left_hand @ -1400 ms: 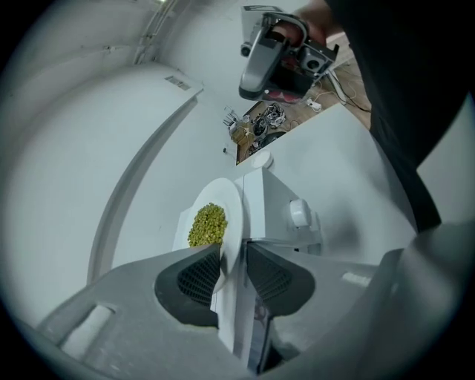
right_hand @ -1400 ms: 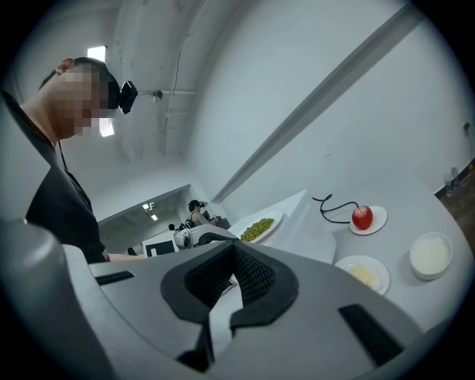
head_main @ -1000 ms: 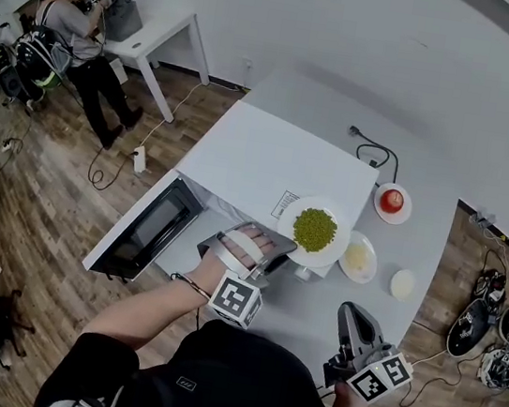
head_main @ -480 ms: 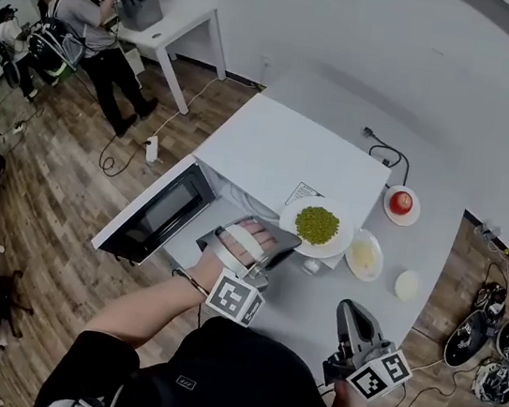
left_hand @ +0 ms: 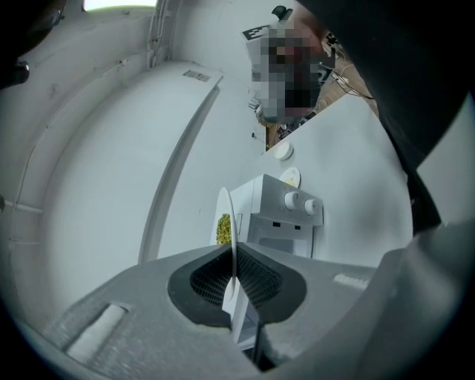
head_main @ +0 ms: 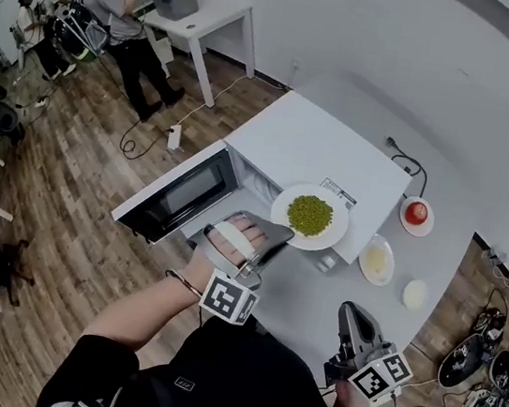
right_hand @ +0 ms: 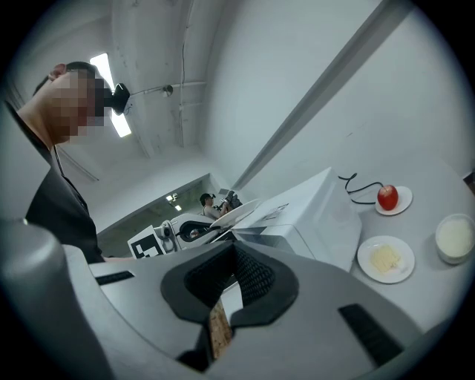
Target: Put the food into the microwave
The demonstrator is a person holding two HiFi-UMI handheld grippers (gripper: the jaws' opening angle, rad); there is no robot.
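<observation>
Nearest the person, the right gripper [head_main: 350, 309] is hanging by the table [head_main: 309, 293], its jaws together and empty. Farther out, the left gripper [head_main: 272, 239], jaws having just been closing, is clamping the rim of the plate [head_main: 326, 240] of peas [head_main: 310, 214] in front of the open microwave [head_main: 312, 148].

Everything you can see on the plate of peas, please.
The plate is round, white and shallow, ceramic by the look of it, with a heap of green peas in its middle. It sits roughly level in the air, face up. The left claw has just closed its jaws onto the near rim, the only contact visible. The plate hangs at the front top edge of the open microwave, not yet inside.
</observation>
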